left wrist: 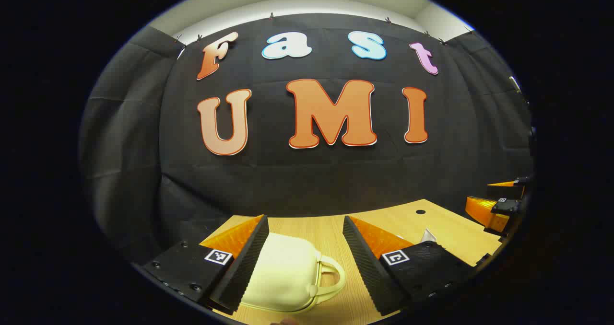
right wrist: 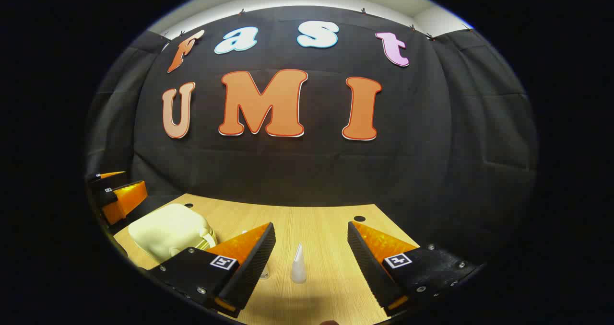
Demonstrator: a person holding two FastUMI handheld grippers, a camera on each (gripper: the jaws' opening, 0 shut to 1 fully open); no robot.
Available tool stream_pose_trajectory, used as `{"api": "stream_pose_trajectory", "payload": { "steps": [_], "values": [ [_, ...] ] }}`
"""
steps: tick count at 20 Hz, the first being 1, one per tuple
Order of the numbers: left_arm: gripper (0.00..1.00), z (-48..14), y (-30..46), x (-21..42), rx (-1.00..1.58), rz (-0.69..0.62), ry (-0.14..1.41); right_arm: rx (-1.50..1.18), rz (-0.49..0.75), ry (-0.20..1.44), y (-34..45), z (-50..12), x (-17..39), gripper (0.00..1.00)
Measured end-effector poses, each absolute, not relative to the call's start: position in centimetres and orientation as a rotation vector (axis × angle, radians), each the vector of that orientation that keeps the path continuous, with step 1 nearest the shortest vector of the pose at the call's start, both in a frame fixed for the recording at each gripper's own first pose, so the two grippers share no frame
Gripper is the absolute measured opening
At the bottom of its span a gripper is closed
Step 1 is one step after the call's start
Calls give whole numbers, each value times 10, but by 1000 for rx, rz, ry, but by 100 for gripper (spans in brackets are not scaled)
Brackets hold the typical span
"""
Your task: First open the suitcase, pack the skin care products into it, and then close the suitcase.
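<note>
Left gripper view: the suitcase (left wrist: 283, 274) lies partly hidden behind the left tongs' (left wrist: 304, 229) finger; its near edge is cut off. Right gripper view: the suitcase's (right wrist: 168, 229) near side is hidden behind the right tongs (right wrist: 312, 236).

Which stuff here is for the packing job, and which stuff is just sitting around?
For the job:
- cream suitcase, lid down, on the table
- white tube, standing upright, likely a skin care product
- left gripper, open, fingers either side of the suitcase
- right gripper, open, tube ahead between its fingers

Just there:
- wooden table
- small object behind the right gripper's finger, too hidden to tell
</note>
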State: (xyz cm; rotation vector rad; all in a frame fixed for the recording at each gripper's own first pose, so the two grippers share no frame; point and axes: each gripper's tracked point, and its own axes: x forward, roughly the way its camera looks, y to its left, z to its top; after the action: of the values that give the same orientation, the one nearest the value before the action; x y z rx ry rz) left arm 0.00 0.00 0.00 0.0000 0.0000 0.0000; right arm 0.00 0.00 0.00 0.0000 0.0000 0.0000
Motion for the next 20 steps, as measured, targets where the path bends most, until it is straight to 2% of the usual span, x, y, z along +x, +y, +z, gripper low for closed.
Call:
{"api": "stream_pose_trajectory", "payload": {
  "steps": [20],
  "values": [
    [98, 7, -1, -3, 58, -6, -28, -17, -2, -50, -4, 15, -11, 96]
  ]
}}
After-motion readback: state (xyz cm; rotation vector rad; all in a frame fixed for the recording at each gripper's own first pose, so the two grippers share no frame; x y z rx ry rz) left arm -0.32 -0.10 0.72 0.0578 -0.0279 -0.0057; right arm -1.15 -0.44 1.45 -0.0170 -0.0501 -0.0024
